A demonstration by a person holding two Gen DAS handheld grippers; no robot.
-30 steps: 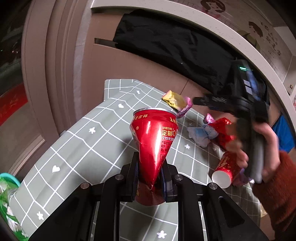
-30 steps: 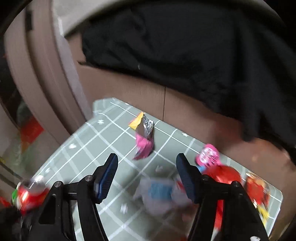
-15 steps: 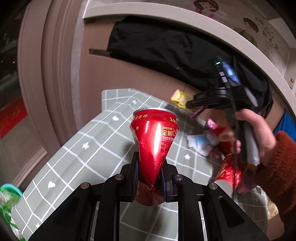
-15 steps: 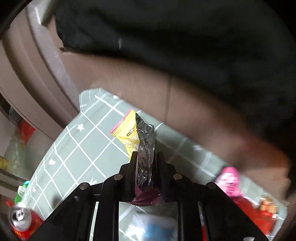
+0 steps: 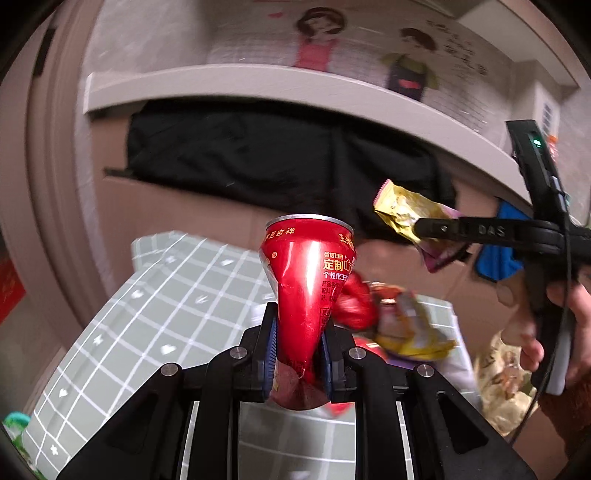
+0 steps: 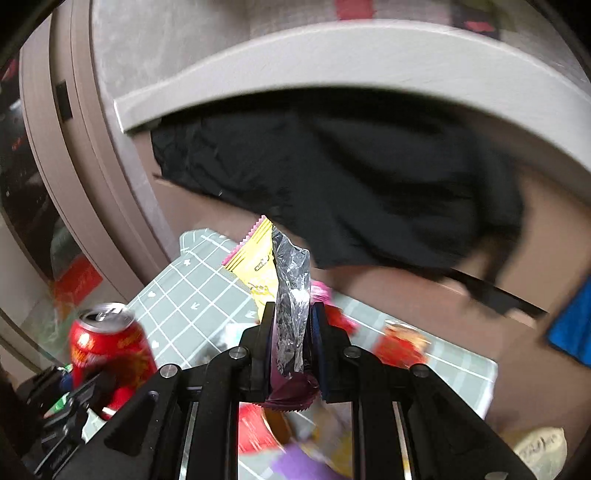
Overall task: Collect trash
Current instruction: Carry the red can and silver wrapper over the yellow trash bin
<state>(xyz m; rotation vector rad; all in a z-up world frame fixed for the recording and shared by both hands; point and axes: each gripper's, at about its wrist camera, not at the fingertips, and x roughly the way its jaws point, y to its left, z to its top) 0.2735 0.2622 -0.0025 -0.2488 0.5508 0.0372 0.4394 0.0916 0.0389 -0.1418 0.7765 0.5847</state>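
Carry-off step: left gripper [image 5: 298, 354] clamped on crushed red can [image 5: 308, 280], right gripper [image 6: 292, 345] just closed on snack wrapper [image 6: 290, 295]; next, a bin.

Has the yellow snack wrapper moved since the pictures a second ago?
Yes. The yellow snack wrapper lay on the checked tablecloth; now the right gripper, its jaws just closed, holds it above it.

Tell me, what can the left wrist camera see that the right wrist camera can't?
Only the left wrist view shows the cartoon people on the wall and the person's hand gripping the right gripper's handle. Only the right wrist view shows the red can's top with its opening. Both show the crushed red can, pinched in the left gripper, the snack wrapper, pinched in the right gripper, and the checked tablecloth.
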